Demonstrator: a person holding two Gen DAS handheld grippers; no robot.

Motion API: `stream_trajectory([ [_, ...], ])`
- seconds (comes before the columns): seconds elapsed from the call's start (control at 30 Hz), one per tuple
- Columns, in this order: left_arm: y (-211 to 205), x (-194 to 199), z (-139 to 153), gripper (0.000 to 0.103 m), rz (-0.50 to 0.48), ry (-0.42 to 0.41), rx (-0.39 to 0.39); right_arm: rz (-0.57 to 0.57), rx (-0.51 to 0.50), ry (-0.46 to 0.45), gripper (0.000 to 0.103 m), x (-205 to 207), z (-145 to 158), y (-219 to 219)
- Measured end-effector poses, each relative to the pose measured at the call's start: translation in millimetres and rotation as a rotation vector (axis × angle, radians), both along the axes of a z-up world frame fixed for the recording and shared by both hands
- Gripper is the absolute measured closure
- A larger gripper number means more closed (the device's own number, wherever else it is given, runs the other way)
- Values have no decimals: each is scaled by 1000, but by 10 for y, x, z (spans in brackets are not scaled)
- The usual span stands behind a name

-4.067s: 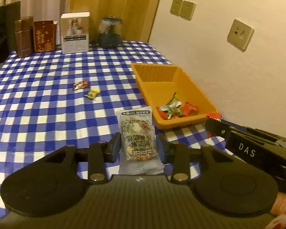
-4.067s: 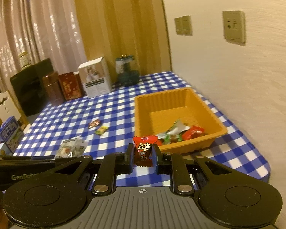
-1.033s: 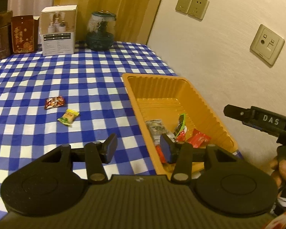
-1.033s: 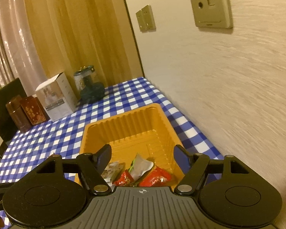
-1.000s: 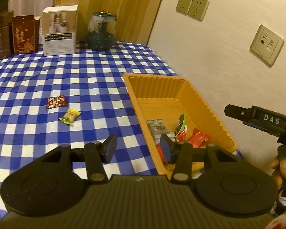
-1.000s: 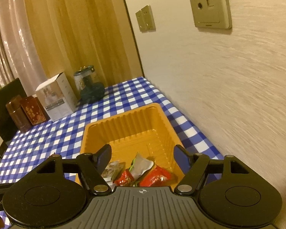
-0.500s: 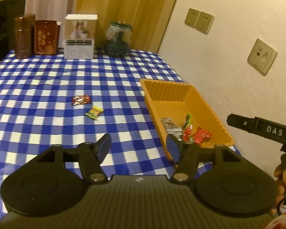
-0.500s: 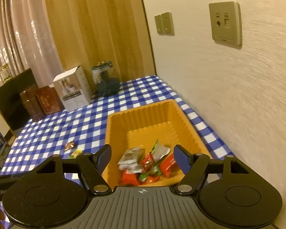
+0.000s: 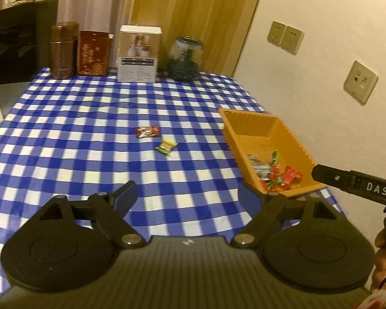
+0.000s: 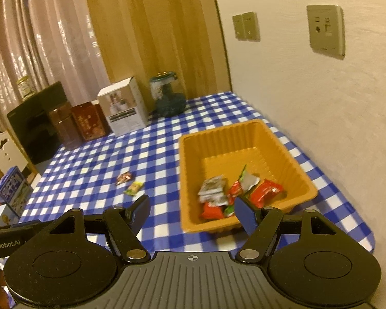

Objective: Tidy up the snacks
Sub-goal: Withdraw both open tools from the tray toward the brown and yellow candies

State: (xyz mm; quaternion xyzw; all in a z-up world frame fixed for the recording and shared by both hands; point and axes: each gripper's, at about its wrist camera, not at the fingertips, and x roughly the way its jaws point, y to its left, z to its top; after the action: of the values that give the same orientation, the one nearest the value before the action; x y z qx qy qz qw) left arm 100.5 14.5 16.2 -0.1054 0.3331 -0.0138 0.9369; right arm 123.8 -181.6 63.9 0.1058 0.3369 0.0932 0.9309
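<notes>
Checked tablecloth (image 9: 90, 139) farther; packets newly binned (image 10: 218, 193)

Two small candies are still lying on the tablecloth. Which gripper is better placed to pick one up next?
Probably the left gripper. Its jaws are open and empty, and the red candy and yellow candy lie almost straight ahead of it. The right gripper, also open, faces the tray, with both candies off to its left.

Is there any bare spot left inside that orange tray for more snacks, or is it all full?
The orange tray has bare floor in its far half, toward the glass jar. The wrappers crowd its near end. On the tablecloth, bare cloth lies between the tray and the two loose candies.
</notes>
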Motion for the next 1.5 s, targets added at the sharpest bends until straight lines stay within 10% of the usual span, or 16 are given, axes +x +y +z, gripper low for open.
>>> stream_trajectory([
  [0.63, 606, -111, 54, 13, 57, 5, 46, 80, -4, -9, 31, -41, -26, 529],
  [1.5, 1087, 939, -473, 10, 61, 18, 96, 194, -30, -8, 31, 905, -525, 1336],
])
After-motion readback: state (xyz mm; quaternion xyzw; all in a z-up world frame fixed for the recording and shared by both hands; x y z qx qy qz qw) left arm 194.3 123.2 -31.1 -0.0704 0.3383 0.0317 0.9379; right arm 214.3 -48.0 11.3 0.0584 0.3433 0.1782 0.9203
